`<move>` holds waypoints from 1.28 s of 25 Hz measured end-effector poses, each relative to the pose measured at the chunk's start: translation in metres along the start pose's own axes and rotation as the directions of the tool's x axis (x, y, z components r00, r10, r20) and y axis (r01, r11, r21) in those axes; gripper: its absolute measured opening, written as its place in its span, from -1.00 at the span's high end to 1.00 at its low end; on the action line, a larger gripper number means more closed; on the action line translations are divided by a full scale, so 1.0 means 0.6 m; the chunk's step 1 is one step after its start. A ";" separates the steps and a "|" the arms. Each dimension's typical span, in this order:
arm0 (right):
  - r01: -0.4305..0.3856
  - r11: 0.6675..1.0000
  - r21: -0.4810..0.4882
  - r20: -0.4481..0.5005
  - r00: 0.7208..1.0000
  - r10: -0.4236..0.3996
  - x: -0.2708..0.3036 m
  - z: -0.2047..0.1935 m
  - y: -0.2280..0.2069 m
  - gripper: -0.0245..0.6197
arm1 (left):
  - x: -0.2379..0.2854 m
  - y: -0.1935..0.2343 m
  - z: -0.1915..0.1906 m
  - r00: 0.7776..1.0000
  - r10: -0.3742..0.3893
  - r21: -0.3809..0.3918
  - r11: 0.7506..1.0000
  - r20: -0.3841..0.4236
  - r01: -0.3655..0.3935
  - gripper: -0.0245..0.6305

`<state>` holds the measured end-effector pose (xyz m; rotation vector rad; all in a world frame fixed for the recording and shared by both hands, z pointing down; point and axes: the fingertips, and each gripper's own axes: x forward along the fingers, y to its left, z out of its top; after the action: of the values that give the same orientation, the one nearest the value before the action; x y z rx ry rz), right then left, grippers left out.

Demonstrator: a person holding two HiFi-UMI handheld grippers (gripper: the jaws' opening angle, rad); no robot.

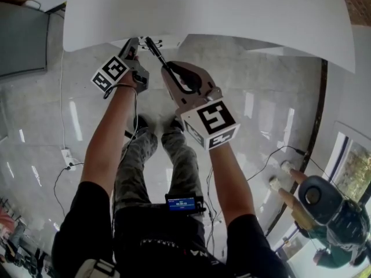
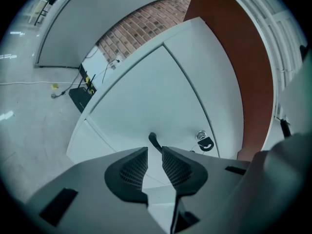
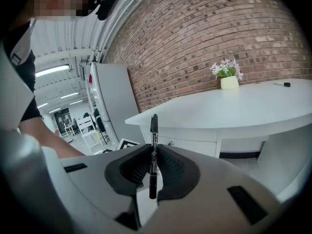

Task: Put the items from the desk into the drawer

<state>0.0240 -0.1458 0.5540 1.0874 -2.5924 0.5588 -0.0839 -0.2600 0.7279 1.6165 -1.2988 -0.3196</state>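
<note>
Just off the desk's (image 3: 243, 106) front edge, a slim black pen (image 3: 153, 155) stands upright between the ribbed pads of the right gripper (image 3: 152, 149), whose jaws are closed tight against its barrel. Its cap end rises above the jaw tips and its lower end hangs below the pads. A pale label with small print runs along the barrel. From the head view the same pen (image 1: 157, 54) slants out of the right gripper (image 1: 171, 71) toward the desk's (image 1: 203, 10) underside.

Beside it, closer under the desk, the left gripper (image 1: 132, 48) points at the white drawer front (image 2: 146, 96). The left gripper's (image 2: 155, 152) jaws stand only a narrow gap apart and grip nothing. The dark curved handle (image 2: 153, 141) shows just past their tips, and a lock with a black key (image 2: 204, 141) sits a little to its right.

On the desk's far side a small pot of flowers (image 3: 228, 78) stands by the brick wall (image 3: 204, 33), and a second dark pen (image 3: 282, 84) lies near it
</note>
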 end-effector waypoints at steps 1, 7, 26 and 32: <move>0.000 1.000 0.004 0.008 1.000 0.000 0.001 -0.002 0.000 0.78 | 0.004 -0.004 0.001 1.000 -0.010 -0.004 1.000 -0.001 0.010 0.65; -0.002 1.000 0.019 0.001 1.000 0.002 0.008 -0.011 -0.016 0.78 | 0.018 -0.008 0.004 1.000 0.017 0.016 1.000 -0.002 -0.017 0.65; -0.004 1.000 0.031 -0.003 1.000 0.004 -0.013 -0.027 -0.020 0.78 | 0.043 -0.005 -0.009 0.998 -0.054 -0.308 0.949 0.023 0.058 0.32; 0.004 0.999 0.035 0.022 1.000 -0.005 -0.025 -0.029 -0.026 0.78 | 0.046 -0.001 -0.001 0.997 -0.040 -0.322 0.945 0.060 0.057 0.69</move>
<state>0.0472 -0.1388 0.5676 1.1162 -2.6078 0.5970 -0.0722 -0.2833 0.7373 1.3685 -1.1768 -0.5792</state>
